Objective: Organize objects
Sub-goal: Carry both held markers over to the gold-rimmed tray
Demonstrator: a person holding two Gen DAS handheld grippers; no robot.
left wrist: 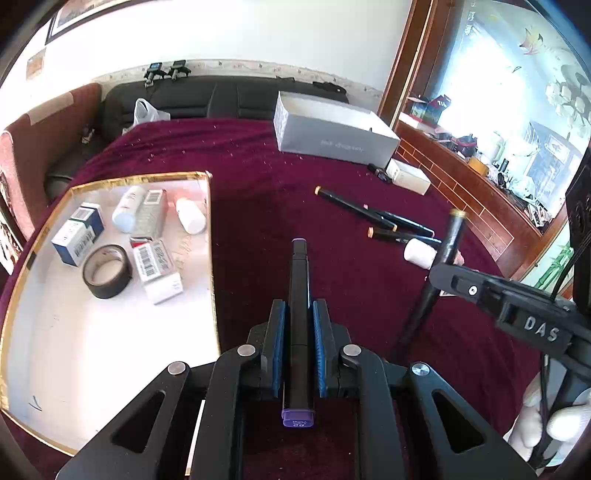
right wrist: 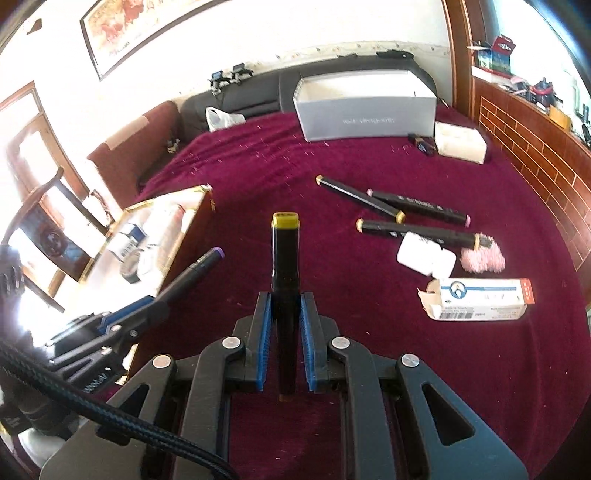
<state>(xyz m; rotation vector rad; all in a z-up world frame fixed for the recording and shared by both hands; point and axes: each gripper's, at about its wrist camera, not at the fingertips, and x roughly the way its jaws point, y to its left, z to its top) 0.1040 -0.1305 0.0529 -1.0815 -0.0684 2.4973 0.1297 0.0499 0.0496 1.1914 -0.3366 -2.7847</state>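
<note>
A black sofa [left wrist: 207, 98] is seen along the white wall across the upper middle of the frame, with a white plastic bag [left wrist: 146, 110] lying on its seat at upper left. A framed picture [right wrist: 147, 31] is hung on the wall at upper left. A wooden brick-patterned ledge [left wrist: 461, 192] is crowded with clutter at the right.

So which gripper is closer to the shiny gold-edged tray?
Left. The left gripper, clamping a purple-capped black marker, hangs beside the tray's edge; the right gripper, holding a yellow-capped black marker, is farther out over the red cloth.
</note>
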